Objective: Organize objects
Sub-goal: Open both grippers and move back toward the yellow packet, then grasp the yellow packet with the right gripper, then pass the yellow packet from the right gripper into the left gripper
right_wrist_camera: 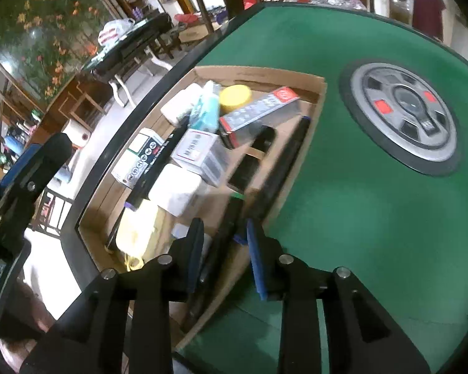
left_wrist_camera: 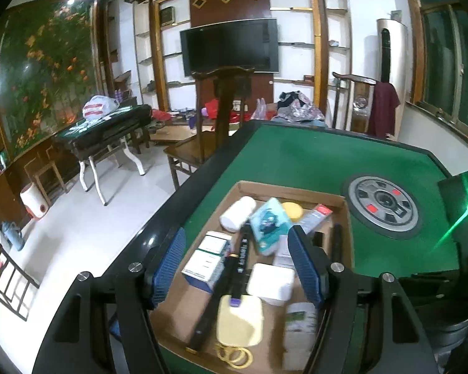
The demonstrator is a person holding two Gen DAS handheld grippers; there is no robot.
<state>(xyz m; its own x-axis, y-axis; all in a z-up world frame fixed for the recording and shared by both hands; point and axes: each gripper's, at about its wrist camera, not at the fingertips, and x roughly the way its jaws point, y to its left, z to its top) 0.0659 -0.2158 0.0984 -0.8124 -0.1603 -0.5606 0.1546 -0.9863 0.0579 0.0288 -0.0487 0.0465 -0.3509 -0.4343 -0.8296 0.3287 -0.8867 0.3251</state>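
Note:
A shallow cardboard box (left_wrist_camera: 293, 191) on the green felt table (left_wrist_camera: 312, 155) holds several items: a white bottle (left_wrist_camera: 237, 213), a teal packet (left_wrist_camera: 268, 221), a black marker (left_wrist_camera: 238, 258), a white square box (left_wrist_camera: 271, 283) and a cream case (left_wrist_camera: 240, 319). My left gripper (left_wrist_camera: 237, 268) hovers above them, open and empty. In the right wrist view my right gripper (right_wrist_camera: 224, 255) is low over the box's near corner (right_wrist_camera: 202, 321). Its jaws stand slightly apart around a dark pen with a green band (right_wrist_camera: 226, 233), and a gap shows on the pen's right side.
A round grey dial (left_wrist_camera: 383, 208) sits in the table's middle. A black device with a green light (left_wrist_camera: 461, 199) stands at the right edge. A wooden chair (left_wrist_camera: 224, 109) is beyond the table's far side, and bare felt (right_wrist_camera: 358, 233) lies right of the box.

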